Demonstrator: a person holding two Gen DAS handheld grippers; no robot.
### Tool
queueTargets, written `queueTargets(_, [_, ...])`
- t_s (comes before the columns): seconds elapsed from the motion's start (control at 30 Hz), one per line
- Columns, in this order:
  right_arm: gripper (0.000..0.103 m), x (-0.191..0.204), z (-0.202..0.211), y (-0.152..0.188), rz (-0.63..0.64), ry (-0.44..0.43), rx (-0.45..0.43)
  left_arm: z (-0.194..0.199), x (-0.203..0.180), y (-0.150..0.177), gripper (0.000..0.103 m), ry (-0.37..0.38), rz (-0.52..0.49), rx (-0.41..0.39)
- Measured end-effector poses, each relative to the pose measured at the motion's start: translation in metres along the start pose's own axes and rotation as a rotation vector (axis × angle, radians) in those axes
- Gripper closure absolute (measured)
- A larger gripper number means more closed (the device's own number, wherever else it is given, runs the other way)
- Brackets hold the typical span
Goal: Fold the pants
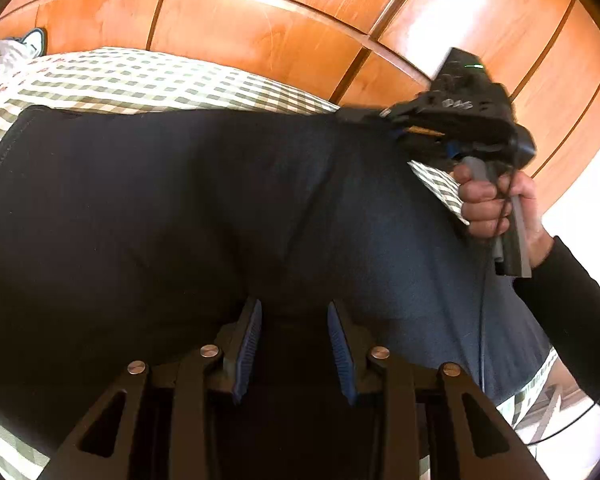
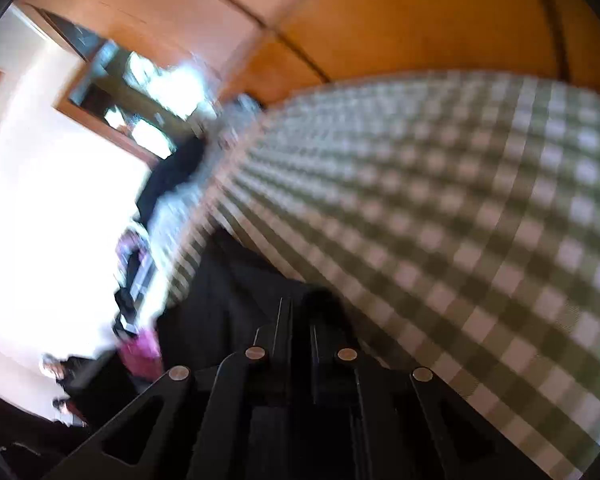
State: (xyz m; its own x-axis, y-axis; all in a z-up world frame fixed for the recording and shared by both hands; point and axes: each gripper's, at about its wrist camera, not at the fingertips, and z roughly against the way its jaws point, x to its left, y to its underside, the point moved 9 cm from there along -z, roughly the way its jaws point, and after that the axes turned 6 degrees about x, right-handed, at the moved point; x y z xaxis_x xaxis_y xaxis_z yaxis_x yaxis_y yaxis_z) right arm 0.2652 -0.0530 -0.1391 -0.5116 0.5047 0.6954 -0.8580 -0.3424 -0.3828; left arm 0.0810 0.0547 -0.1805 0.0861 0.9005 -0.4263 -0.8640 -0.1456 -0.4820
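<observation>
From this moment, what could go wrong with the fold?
The right gripper pinches only the far edge of the dark pants, so the cloth may slip out when pulled. The left gripper stands open over the near part, pinning nothing, so the pants may drag across the checked bedsheet.

Pants (image 1: 188, 208): dark matt cloth, fine even weave, soft creases, a stitched seam along one edge. Bed cover (image 1: 112, 80): woven cloth in a green-and-white check, matt, slightly ridged. Wardrobe panels (image 1: 260, 32): orange-brown wood, smooth, glossy, throwing bright glare patches. Left gripper (image 1: 294, 344): black matt plastic links, round brushed-metal pins, blue ribbed rubbery pads (image 1: 248, 344). Right gripper (image 2: 300, 320): same black matt plastic with metal pins. Sleeve (image 1: 572, 312): black knit cloth, matt.
</observation>
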Motion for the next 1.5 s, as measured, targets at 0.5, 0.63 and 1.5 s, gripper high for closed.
queueTargets(0.5, [0.086, -0.018, 0.031, 0.012, -0.101, 0.209, -0.064, 0.029, 0.004, -0.028, 0.069, 0.018, 0.059, 0.022])
queueTargets(0.63, [0.086, 0.009, 0.044, 0.033, -0.077, 0.189, -0.083, 0.035, 0.014, -0.059, 0.069, -0.031, 0.053, -0.013])
queueTargets(1.5, [0.100, 0.008, 0.078, 0.168, -0.169, 0.608, -0.169, 0.034, 0.008, -0.022, 0.069, -0.146, -0.006, -0.035])
